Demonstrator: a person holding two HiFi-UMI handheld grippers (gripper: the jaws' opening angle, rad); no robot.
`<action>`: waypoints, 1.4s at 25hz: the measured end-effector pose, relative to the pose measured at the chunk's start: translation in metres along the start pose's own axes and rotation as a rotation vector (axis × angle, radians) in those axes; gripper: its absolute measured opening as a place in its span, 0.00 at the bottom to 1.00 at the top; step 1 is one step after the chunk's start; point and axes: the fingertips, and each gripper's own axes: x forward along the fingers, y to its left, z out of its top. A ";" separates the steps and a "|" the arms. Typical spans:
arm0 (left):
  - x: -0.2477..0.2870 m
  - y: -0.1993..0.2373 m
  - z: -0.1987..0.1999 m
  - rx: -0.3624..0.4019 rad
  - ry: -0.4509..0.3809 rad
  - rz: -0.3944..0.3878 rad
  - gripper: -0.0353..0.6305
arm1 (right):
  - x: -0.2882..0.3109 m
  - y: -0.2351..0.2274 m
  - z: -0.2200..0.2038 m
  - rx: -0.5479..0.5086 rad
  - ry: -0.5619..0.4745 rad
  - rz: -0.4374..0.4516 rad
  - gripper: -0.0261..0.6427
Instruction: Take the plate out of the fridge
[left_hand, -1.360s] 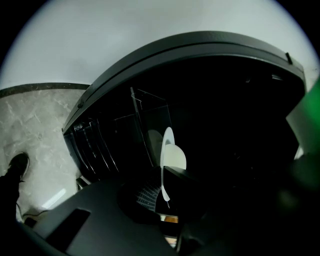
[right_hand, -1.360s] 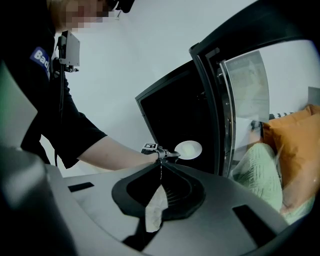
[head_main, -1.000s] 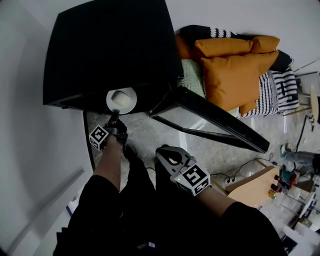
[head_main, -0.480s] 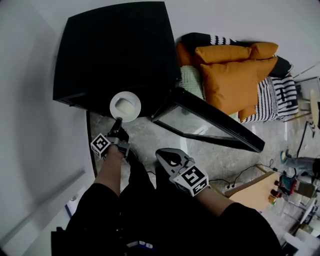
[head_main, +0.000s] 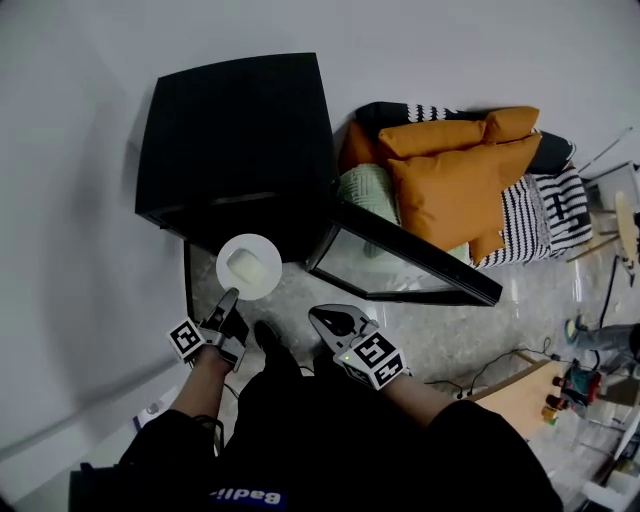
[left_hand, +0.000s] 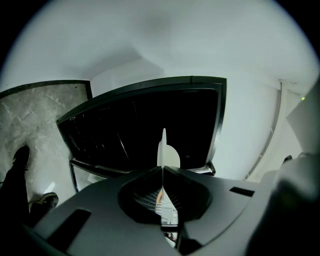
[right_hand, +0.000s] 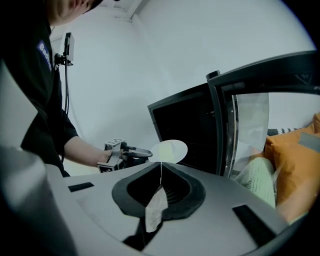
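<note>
A small white plate (head_main: 249, 266) with a pale lump in its middle hangs in the air just in front of the black fridge (head_main: 240, 140). My left gripper (head_main: 228, 298) is shut on the plate's near rim. In the left gripper view the plate (left_hand: 167, 152) shows edge-on, pinched between the jaws, with the dark open fridge (left_hand: 150, 120) behind it. My right gripper (head_main: 325, 318) hangs lower right of the plate, shut and holding nothing. From the right gripper view I see the plate (right_hand: 170, 151) held out level by the left gripper (right_hand: 142, 153).
The fridge's glass door (head_main: 400, 255) stands open, swung out to the right. Beyond it lie orange cushions (head_main: 450, 170) and a green one (head_main: 365, 190) on striped bedding. Cables (head_main: 470, 350) and a wooden board (head_main: 520, 385) lie on the marble floor at the right.
The left gripper has drawn the plate out from under the fridge's front edge toward me; the whole plate now shows clear of the fridge. The right gripper has stayed put.
</note>
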 end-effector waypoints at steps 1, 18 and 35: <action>-0.008 -0.012 -0.001 0.002 0.001 -0.010 0.07 | -0.003 0.001 0.000 -0.004 -0.002 0.003 0.05; -0.018 -0.202 -0.032 0.035 0.030 -0.177 0.07 | -0.022 0.001 0.037 -0.058 -0.079 -0.004 0.05; 0.034 -0.243 0.034 0.137 -0.035 -0.159 0.08 | -0.029 0.003 0.034 -0.034 -0.058 -0.048 0.05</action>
